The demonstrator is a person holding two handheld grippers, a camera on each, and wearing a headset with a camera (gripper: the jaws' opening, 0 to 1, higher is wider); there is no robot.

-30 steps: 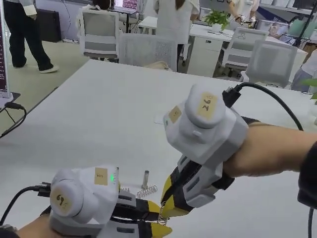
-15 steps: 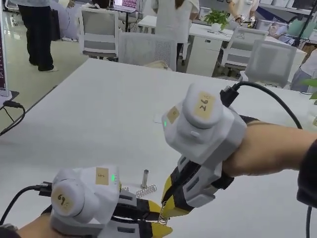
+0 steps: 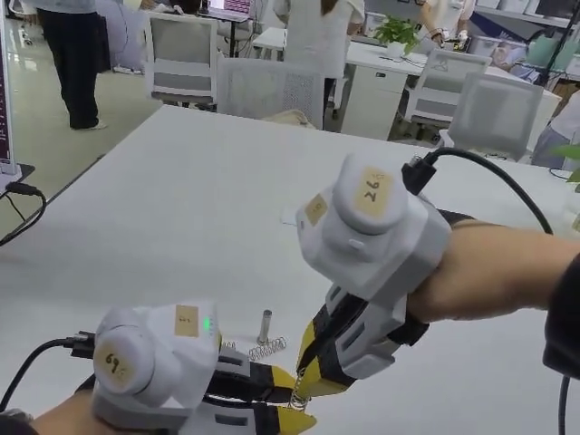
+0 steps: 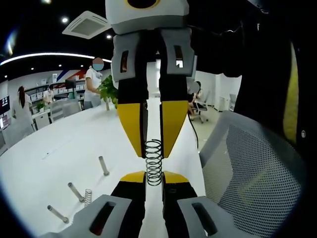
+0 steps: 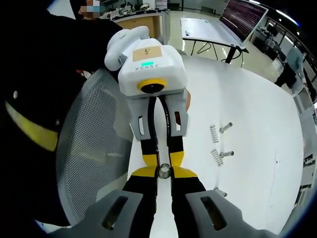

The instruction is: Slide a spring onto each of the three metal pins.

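Observation:
A small steel spring hangs in the air between my two grippers, low over the white table's near edge. My left gripper is shut on its lower end and my right gripper is shut on its upper end. In the left gripper view the spring stands upright between my left gripper and the right gripper. A short metal pin stands upright just beyond them, with a loose spring lying beside it. Three pins lie on the table to the right.
The white table stretches away from me. Two loose springs lie next to the pins. Mesh office chairs stand at the table's far end, with people standing behind them. A black cable runs from the right gripper.

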